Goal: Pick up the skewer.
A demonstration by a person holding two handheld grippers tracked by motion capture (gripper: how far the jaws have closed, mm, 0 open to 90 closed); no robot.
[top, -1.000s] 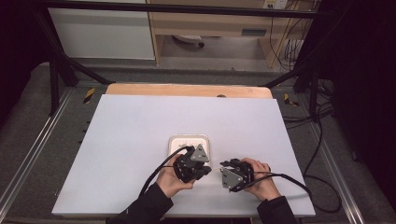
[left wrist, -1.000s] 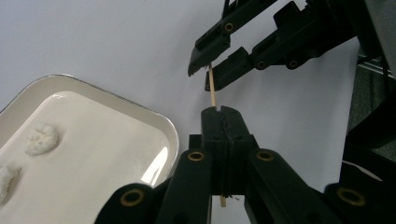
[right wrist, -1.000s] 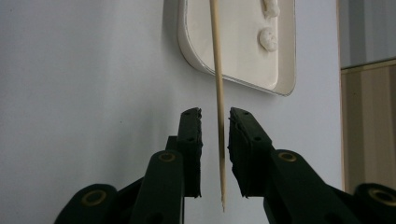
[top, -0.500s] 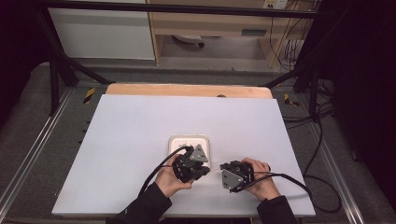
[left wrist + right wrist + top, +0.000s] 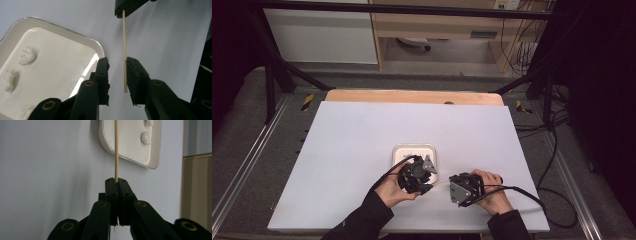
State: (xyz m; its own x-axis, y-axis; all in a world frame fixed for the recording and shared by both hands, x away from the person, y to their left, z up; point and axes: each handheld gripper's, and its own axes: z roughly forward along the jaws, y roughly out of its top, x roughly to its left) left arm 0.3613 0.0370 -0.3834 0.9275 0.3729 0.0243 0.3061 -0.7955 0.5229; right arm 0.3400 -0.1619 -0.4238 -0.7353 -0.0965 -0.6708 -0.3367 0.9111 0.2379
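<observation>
Skewer now clamped by right gripper, pulled toward 3 o'clock since earlier; left gripper jaws apart around it, handover likely done.

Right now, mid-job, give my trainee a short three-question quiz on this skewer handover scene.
1. True or false: the right tool is shut on the thin wooden skewer.
2. The left tool has its jaws: A) clamped on the skewer, B) open around it, C) far from it.
3. What lies in the square white tray beside the left tool?

Key: 1 true. 2 B. 3 Small white lumpy pieces on a powdery white layer.
</observation>
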